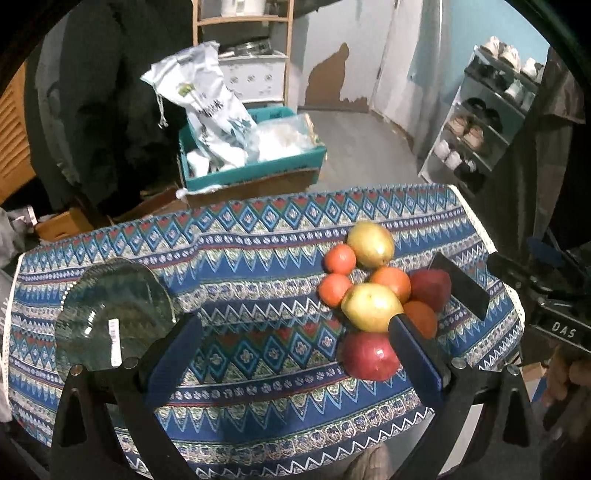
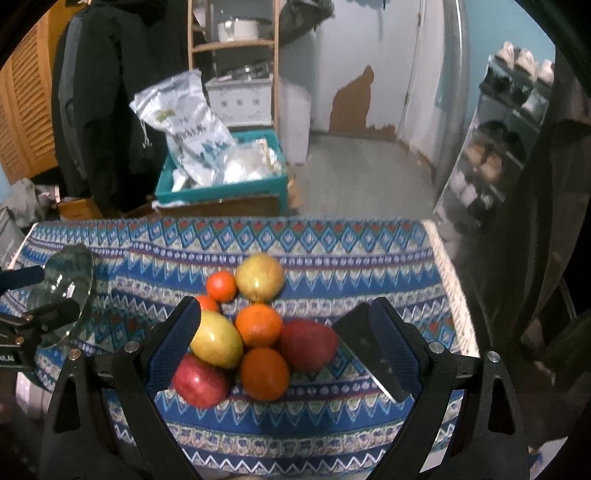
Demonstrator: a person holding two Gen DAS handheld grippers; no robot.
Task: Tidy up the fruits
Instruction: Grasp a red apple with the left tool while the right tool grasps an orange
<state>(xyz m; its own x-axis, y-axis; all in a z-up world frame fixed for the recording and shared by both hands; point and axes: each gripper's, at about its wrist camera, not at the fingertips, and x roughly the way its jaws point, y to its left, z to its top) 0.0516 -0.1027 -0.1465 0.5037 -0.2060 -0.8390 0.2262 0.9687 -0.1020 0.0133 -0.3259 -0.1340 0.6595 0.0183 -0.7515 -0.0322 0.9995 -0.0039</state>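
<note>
A pile of fruit lies on the patterned tablecloth (image 1: 258, 266): yellow apples (image 1: 370, 243), oranges (image 1: 391, 282), small tangerines (image 1: 340, 258) and red apples (image 1: 369, 356). A clear glass plate (image 1: 114, 310) sits at the table's left. My left gripper (image 1: 295, 325) is open and empty, between plate and fruit. In the right wrist view my right gripper (image 2: 284, 317) is open and empty, its fingers straddling the fruit pile (image 2: 255, 328) just above it. The glass plate (image 2: 70, 280) shows at the left there, with the left gripper beside it.
A dark flat phone-like slab (image 2: 373, 354) lies right of the fruit, also in the left wrist view (image 1: 461, 284). Behind the table stand a teal crate with bags (image 1: 251, 155), a wooden shelf (image 1: 243, 22), a shoe rack (image 1: 487, 110) and hanging dark coats (image 1: 110, 110).
</note>
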